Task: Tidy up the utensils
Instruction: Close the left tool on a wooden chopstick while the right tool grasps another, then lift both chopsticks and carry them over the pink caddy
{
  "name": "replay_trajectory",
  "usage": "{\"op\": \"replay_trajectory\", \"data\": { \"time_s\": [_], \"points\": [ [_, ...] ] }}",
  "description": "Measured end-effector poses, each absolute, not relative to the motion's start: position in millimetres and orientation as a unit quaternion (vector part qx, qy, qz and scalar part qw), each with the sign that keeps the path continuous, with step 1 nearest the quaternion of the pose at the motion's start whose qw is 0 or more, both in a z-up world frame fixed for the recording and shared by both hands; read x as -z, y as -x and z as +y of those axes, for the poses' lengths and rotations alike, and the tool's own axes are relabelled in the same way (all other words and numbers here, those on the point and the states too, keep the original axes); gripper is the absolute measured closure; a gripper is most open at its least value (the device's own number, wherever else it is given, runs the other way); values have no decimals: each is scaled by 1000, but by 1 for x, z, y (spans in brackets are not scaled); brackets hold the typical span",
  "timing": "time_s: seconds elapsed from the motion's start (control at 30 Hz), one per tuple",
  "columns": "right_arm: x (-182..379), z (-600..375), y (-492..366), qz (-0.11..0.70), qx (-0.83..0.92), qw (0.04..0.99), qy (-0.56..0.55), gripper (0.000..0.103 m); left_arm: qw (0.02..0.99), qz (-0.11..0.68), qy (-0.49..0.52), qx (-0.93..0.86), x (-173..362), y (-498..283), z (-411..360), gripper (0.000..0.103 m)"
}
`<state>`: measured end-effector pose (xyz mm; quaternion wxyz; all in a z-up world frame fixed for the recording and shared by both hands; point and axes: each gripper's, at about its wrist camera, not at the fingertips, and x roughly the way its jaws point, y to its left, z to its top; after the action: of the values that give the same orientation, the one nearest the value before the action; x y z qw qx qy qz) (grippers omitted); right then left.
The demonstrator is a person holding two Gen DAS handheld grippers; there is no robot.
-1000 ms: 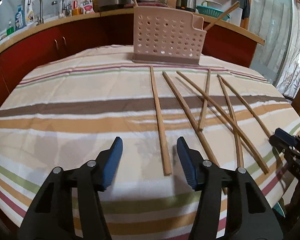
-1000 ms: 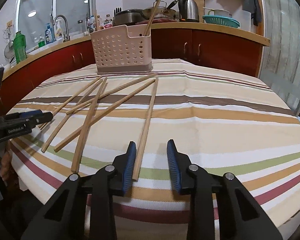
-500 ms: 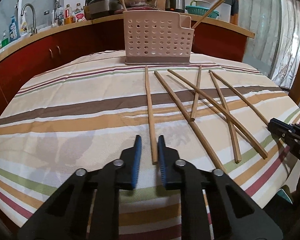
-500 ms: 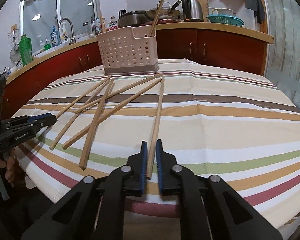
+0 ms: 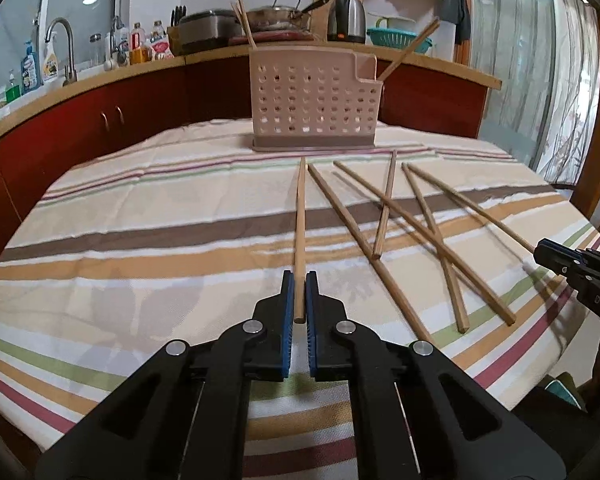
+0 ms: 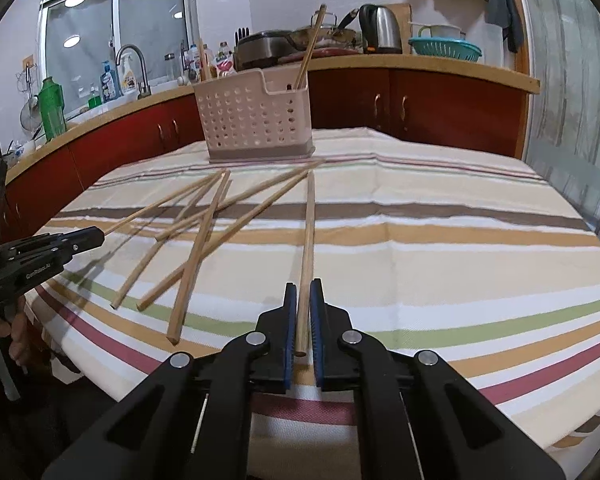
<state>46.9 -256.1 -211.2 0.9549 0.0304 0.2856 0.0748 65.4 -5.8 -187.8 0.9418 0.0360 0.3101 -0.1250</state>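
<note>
Several long wooden chopsticks lie on a striped tablecloth in front of a pink perforated utensil basket, which also shows in the right wrist view and holds a few upright chopsticks. My left gripper is shut on the near end of the leftmost chopstick, which points at the basket. My right gripper is shut on the near end of the rightmost chopstick. The other chopsticks lie crossed between the two grippers.
The round table has its edge close under both grippers. A red-fronted kitchen counter with sink, bottles, pots and a kettle curves behind it. Each gripper shows at the side of the other's view.
Both grippers were open a second ago, each astride a chopstick end. They have closed onto those chopsticks and moved slightly forward.
</note>
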Motion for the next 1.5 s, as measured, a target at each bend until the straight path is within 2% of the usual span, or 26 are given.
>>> {"op": "replay_trajectory", "data": {
  "time_s": [0.83,1.2,1.5],
  "points": [
    [117,-260,-31,169,-71,983,-20,97,981,166,2,101,84,-43,22,97],
    [86,-262,-46,136,-72,988,-13,97,984,148,26,98,56,-58,36,97],
    [76,-256,-93,113,-83,990,-11,97,985,139,18,99,50,-80,33,97]
  ]
}}
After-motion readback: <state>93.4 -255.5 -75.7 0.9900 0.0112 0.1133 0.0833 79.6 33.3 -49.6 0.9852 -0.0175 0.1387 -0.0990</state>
